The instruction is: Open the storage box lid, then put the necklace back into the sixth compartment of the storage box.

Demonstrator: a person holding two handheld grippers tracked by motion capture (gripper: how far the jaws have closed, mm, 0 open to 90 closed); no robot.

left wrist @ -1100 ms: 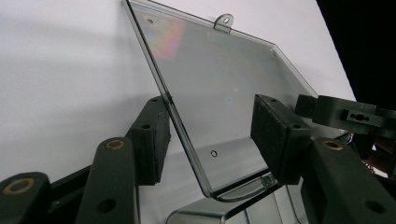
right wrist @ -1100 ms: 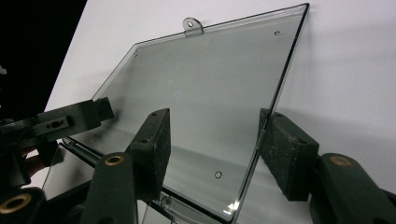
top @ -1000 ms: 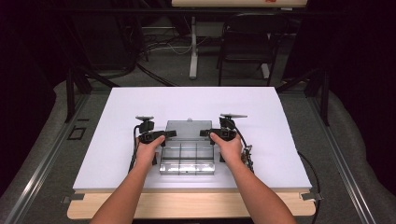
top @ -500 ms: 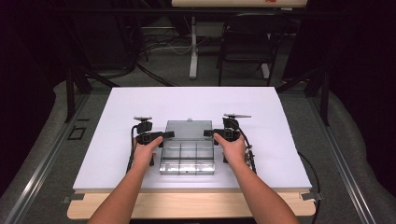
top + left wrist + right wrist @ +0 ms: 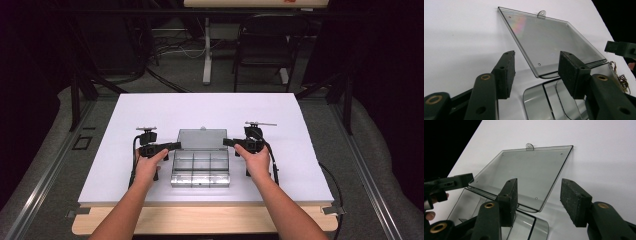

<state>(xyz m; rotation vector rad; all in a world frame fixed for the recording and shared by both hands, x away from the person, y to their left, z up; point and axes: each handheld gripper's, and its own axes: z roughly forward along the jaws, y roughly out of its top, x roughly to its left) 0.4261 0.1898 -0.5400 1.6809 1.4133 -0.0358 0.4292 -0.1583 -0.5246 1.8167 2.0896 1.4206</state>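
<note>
- Left gripper [image 5: 172, 146]: jaws spread wide, gripping nothing, just off the box's left side.
- Clear plastic compartment box [image 5: 200, 168]: near the front middle of the white table [image 5: 150, 110], its clear hinged lid [image 5: 201, 138] folded open and lying flat behind.
- Right gripper [image 5: 229, 142]: jaws released, empty, just off the right side.

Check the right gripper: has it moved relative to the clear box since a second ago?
Yes. In the high view the right gripper has drawn outward, to the right, off the clear box, which stays put on the white table; its jaws stand open, empty.
</note>
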